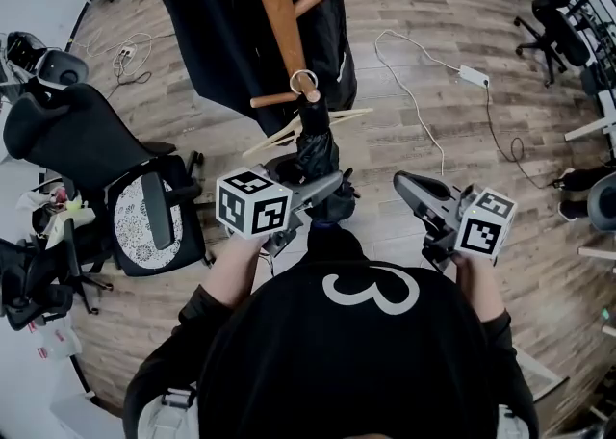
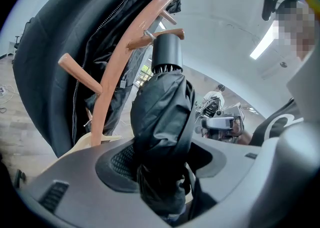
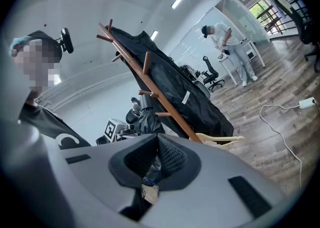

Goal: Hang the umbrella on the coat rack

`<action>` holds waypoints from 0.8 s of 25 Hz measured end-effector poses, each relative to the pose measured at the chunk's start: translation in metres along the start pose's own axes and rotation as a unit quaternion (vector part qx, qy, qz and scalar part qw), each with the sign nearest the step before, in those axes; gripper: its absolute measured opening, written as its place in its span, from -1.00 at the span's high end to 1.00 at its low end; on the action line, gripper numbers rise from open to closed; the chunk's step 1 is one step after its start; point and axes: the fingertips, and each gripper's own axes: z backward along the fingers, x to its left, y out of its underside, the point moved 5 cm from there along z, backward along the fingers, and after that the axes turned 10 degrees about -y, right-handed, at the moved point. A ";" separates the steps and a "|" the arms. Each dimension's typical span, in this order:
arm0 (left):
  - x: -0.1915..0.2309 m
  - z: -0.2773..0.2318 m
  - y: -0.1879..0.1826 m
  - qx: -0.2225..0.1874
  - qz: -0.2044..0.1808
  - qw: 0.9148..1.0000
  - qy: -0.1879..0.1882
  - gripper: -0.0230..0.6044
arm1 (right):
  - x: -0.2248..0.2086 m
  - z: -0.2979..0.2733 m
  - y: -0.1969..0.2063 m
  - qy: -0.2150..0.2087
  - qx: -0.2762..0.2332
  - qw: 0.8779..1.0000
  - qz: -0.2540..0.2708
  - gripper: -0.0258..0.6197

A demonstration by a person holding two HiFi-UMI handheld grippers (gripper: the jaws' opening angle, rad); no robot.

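A folded black umbrella (image 1: 316, 153) (image 2: 162, 112) hangs upright beside the wooden coat rack pole (image 1: 274, 4) (image 2: 120, 67) (image 3: 160, 92). A metal ring (image 1: 303, 81) (image 2: 148, 34) at its black handle (image 2: 166, 54) sits around the tip of a low peg (image 1: 279, 97) (image 2: 160, 36). My left gripper (image 1: 322, 187) (image 2: 162, 157) is closed on the umbrella's lower body, and the fabric fills the space between its wide-set jaws. My right gripper (image 1: 402, 180) (image 3: 156, 144) is off to the right, shut and empty, clear of the umbrella.
A long black coat (image 1: 207, 13) (image 2: 60, 62) (image 3: 185, 92) hangs on the rack. A pale wooden hanger (image 1: 289, 134) shows by the rack's base. A black office chair (image 1: 87, 143) stands at the left. A white power strip (image 1: 474, 74) and cable lie on the wood floor. A person (image 3: 232, 47) stands far back.
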 end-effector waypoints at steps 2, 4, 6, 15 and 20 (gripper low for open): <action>0.003 -0.002 0.001 -0.001 -0.001 1.000 -0.003 0.06 | -0.002 0.000 0.002 0.000 0.001 1.000 -0.001 0.84; 0.007 -0.004 0.001 0.000 -0.001 1.000 -0.005 0.06 | -0.003 0.000 0.003 0.001 0.002 1.000 -0.002 0.84; 0.010 -0.006 0.002 0.001 -0.002 1.000 -0.007 0.06 | -0.003 -0.001 0.003 0.001 0.004 1.000 -0.004 0.84; 0.021 -0.016 0.008 -0.004 -0.008 1.000 -0.006 0.06 | -0.007 -0.002 0.007 0.001 0.005 1.000 -0.006 0.84; 0.028 -0.021 0.011 -0.016 -0.008 1.000 -0.011 0.05 | -0.010 -0.003 0.013 0.002 0.007 1.000 -0.008 0.84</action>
